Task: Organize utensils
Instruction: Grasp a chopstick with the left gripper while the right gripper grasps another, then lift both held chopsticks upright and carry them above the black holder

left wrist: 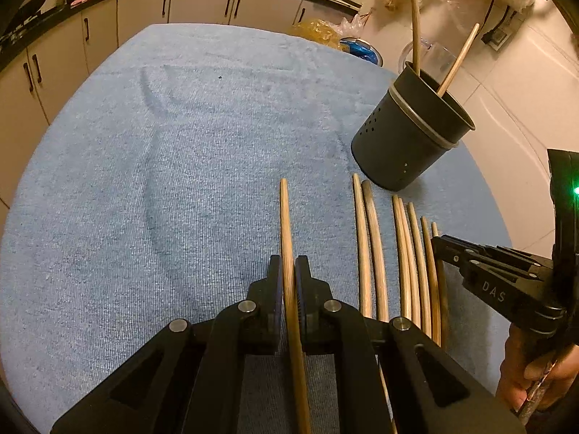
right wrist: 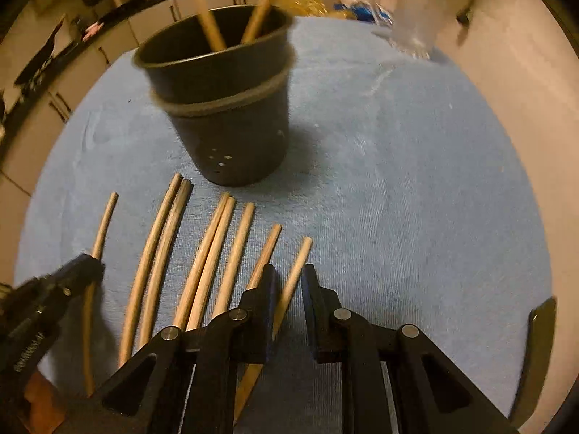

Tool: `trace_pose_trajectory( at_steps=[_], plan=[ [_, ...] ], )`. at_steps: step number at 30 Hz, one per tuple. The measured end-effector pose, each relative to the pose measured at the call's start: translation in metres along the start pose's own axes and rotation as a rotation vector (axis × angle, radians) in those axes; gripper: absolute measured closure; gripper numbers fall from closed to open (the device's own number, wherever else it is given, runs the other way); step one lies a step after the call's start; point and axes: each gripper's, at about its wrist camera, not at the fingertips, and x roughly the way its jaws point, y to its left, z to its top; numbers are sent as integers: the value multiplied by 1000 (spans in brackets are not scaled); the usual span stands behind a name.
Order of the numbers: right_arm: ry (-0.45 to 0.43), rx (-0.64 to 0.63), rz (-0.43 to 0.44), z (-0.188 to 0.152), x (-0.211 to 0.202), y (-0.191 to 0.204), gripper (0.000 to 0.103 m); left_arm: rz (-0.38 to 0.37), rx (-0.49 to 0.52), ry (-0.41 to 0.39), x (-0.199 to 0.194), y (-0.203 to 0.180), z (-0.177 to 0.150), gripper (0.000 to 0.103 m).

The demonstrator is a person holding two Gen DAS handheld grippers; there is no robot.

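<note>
My left gripper is shut on one wooden chopstick that lies lengthwise on the blue towel. To its right, several more chopsticks lie side by side. Behind them stands a dark perforated holder with two chopsticks upright in it. My right gripper hangs over the rightmost chopstick, which sits between the jaws. It lies against the left finger, and a gap shows at the right finger. In the right wrist view the holder is straight ahead and the left gripper is at far left.
The towel covers a round table whose edge drops to pale floor tiles on the right. A clear glass container and plastic bags stand behind the holder. Cabinets line the back. A hand holds the right gripper's handle.
</note>
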Motion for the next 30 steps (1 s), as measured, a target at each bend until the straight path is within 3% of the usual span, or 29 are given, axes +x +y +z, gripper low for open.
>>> trace_pose_trajectory(
  at_steps=[5, 10, 21, 30],
  plan=[
    [-54, 128, 137, -13, -8, -29, 98, -19, -4, -17, 1, 1, 1, 97],
    [-172, 191, 255, -31, -40, -47, 97, -44, -7, -101, -22, 2, -2, 97],
    [-521, 145, 342, -55, -140, -61, 97, 2, -5, -247, -107, -22, -9, 97],
    [-622, 136, 392, -68, -175, -75, 97, 1, 20, -312, -153, -52, -15, 97]
  ],
)
